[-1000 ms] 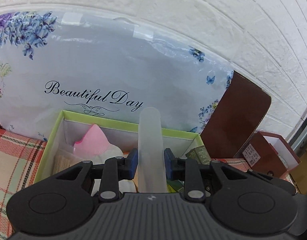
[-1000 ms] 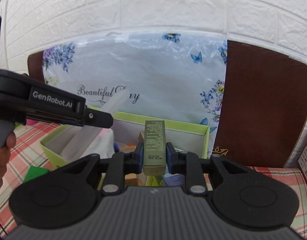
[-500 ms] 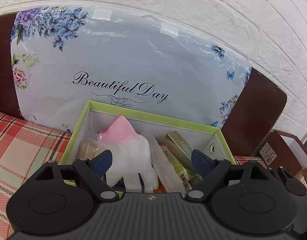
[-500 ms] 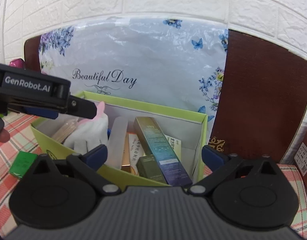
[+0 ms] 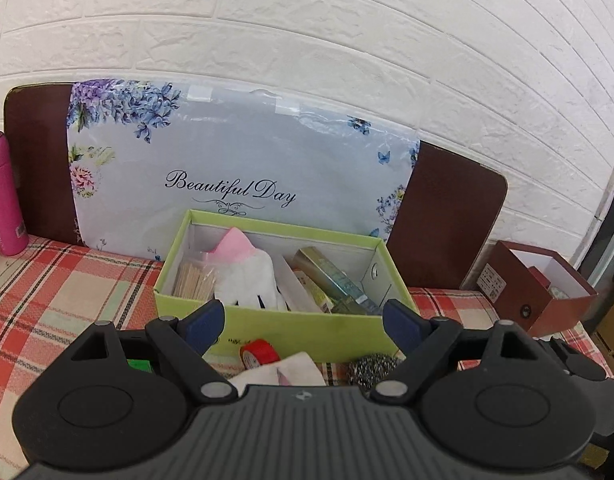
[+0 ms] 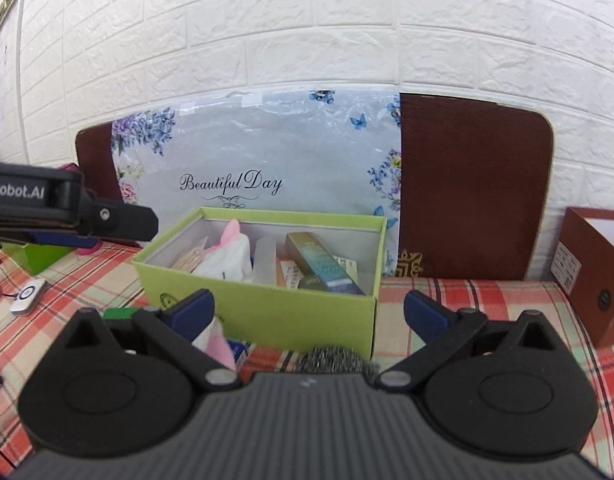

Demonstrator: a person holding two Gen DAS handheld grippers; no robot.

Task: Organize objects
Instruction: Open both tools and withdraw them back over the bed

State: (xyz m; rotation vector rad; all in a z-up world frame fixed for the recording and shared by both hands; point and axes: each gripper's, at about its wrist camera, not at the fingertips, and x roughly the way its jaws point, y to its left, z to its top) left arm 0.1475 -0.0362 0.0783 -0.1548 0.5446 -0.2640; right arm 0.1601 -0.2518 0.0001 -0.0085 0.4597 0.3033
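Note:
A green box [image 5: 283, 326] [image 6: 267, 312] stands on the plaid cloth. It holds toothpicks [image 5: 193, 278], a white-and-pink glove [image 5: 247, 276], a frosted tube [image 5: 295, 294] [image 6: 265, 260] and a gold-blue carton [image 5: 335, 280] [image 6: 323, 266]. My left gripper [image 5: 303, 322] is open and empty, in front of the box. My right gripper [image 6: 309, 310] is open and empty, also in front of it. Red tape [image 5: 259, 354], a steel scourer [image 5: 373, 370] [image 6: 333, 360] and a second glove [image 5: 279, 372] [image 6: 215, 340] lie before the box.
A floral "Beautiful Day" pad [image 5: 235, 176] and a brown board [image 5: 447, 216] lean on the brick wall. A pink flask [image 5: 3, 196] stands at left. A brown open box [image 5: 535, 292] [image 6: 595, 268] is at right. A green block [image 5: 139, 366] and a white device [image 6: 27, 296] lie on the cloth.
Both grippers opened, dropping the frosted tube and the gold-blue carton into the green box, then pulled back and away from it.

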